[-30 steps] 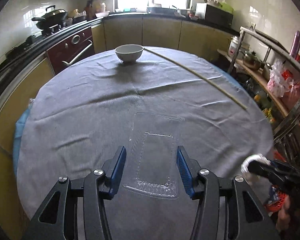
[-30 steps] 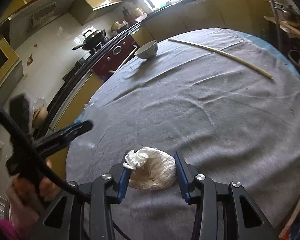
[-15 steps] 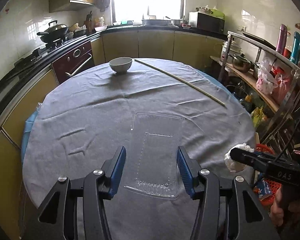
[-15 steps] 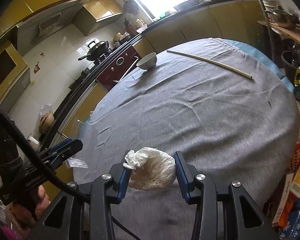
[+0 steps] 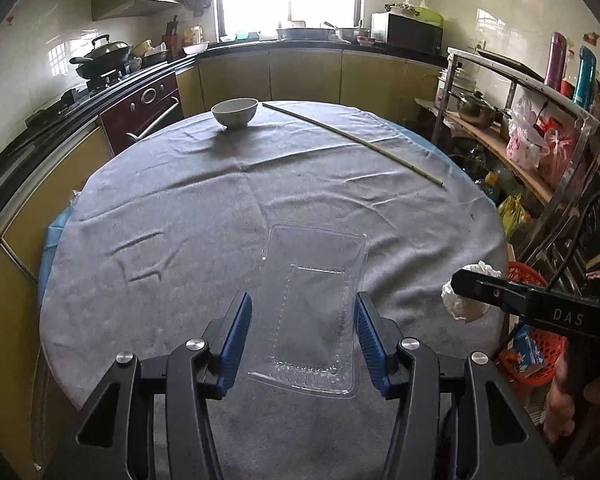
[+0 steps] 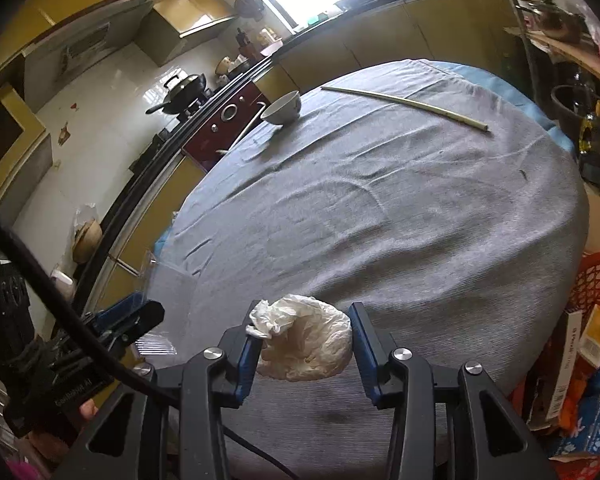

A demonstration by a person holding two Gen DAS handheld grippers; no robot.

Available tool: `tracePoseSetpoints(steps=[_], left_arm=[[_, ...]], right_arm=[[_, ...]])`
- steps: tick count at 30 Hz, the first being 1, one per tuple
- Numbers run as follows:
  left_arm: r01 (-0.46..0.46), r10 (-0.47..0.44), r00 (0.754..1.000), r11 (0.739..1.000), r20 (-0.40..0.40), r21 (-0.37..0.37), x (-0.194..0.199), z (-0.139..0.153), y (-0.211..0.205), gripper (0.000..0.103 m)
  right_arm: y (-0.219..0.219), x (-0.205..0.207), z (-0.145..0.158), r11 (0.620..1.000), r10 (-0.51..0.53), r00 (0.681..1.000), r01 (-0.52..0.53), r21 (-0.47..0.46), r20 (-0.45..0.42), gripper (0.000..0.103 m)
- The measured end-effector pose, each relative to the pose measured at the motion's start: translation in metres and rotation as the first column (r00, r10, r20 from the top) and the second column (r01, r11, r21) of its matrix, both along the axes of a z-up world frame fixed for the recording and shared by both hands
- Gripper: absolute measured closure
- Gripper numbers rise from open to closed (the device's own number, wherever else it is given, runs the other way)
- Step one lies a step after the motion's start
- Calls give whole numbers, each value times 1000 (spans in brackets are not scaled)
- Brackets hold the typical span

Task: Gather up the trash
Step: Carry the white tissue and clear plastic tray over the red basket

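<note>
My left gripper [image 5: 302, 300] is shut on a clear plastic tray [image 5: 316, 264], which it holds lifted over the near part of the grey-clothed round table [image 5: 180, 220]. My right gripper [image 6: 305, 306] is shut on a crumpled white paper wad [image 6: 308, 344] above the table's near edge. The left wrist view shows that wad [image 5: 464, 308] at the right, in the black right-hand tool. At the left of the right wrist view, the tray [image 6: 168, 288] sticks up from the left gripper's blue fingers [image 6: 120, 314].
A red mesh basket [image 6: 596, 280] with boxes and wrappers stands on the floor right of the table. A white bowl [image 5: 235, 112] and a long thin stick [image 5: 352, 136] lie at the far side. Counters, a stove and a loaded shelf rack [image 5: 512, 132] ring the table.
Both grippers have drawn back toward the table's near edge with the tray and the wad still in them. The table looks farther off and the red basket has come into view.
</note>
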State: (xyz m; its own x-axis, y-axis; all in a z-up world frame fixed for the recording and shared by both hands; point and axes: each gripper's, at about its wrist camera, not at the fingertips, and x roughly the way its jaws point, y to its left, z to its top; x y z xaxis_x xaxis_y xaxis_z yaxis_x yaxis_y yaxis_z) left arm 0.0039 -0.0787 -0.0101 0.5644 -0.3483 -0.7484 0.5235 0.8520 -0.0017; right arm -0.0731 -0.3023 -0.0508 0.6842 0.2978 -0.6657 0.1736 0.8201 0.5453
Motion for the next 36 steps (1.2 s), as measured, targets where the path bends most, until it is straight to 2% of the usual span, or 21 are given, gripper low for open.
tracePoseSetpoints(steps=[9,17,36], left_arm=[[2,-2,1000,1000,-22,-3,-5,-8,6,48],[64,-64,998,998,-28,-15,-23,-10,-3,48],[39,-38,999,998,12,-54,-37,5,17,48]], right_arm=[[14,5,-3,1000,24,1000,-24,-19,-20,57],[20,5,-3,999,23,999,-23,-29,-23,57],[35,-2,7,997,31,999,-32,-64,-15,57]])
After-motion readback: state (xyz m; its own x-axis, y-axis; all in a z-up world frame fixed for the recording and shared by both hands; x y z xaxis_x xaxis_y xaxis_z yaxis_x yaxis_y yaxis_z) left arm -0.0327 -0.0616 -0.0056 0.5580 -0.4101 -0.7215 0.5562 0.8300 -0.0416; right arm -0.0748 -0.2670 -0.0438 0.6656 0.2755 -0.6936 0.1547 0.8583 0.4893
